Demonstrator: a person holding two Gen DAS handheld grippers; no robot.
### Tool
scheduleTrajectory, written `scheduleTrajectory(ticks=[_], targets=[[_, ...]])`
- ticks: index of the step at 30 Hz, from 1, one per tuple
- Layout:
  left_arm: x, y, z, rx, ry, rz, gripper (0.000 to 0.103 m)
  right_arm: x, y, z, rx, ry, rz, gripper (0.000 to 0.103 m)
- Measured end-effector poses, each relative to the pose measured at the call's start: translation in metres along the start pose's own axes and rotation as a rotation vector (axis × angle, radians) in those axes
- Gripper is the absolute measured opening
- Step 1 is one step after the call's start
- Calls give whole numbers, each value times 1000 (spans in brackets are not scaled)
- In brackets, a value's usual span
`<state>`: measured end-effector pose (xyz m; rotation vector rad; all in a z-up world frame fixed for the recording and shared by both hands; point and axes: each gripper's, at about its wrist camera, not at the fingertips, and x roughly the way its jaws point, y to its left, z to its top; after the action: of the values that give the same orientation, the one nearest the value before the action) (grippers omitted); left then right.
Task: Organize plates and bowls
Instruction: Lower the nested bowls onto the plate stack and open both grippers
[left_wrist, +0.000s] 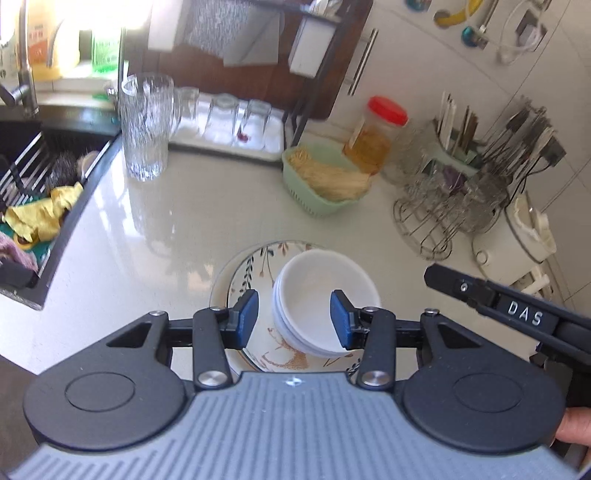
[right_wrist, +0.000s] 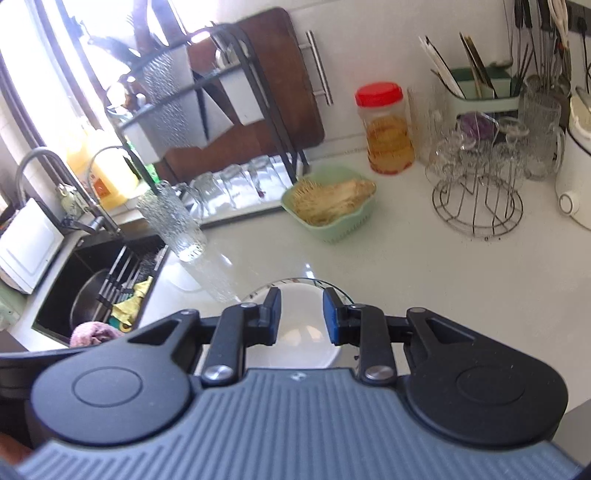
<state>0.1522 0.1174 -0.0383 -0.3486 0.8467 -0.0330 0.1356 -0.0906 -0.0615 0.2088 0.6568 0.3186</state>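
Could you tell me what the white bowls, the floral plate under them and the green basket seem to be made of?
White bowls: probably glazed ceramic, smooth with soft sheen. Floral plate: likely glazed ceramic too, printed pattern, glossy. Green basket: apparently matte plastic, with moulded slots.

At the upper left of my views, hard daylight floods a window (right_wrist: 44, 74) above the dark sink (left_wrist: 33, 177). My pale glossy counter (left_wrist: 184, 206) meets white cabinet fronts (right_wrist: 369, 48) at upper right.
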Motion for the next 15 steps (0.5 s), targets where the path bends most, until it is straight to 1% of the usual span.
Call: scheduleTrajectory(ticks=[6, 10, 12, 15], targets=[[-49, -13, -5, 73, -68, -17, 49, -41, 13, -8, -15, -61, 18, 29], [-75, -18, -16, 108, -95, -22, 49, -66, 15, -18, 1, -91, 20, 29], [-87, -20, -23, 127, -103, -24, 49, -79, 15, -24, 29, -97, 41, 29], [-107, -20, -30, 128, -125, -45, 49, -99, 19, -33, 17, -117, 35, 29]])
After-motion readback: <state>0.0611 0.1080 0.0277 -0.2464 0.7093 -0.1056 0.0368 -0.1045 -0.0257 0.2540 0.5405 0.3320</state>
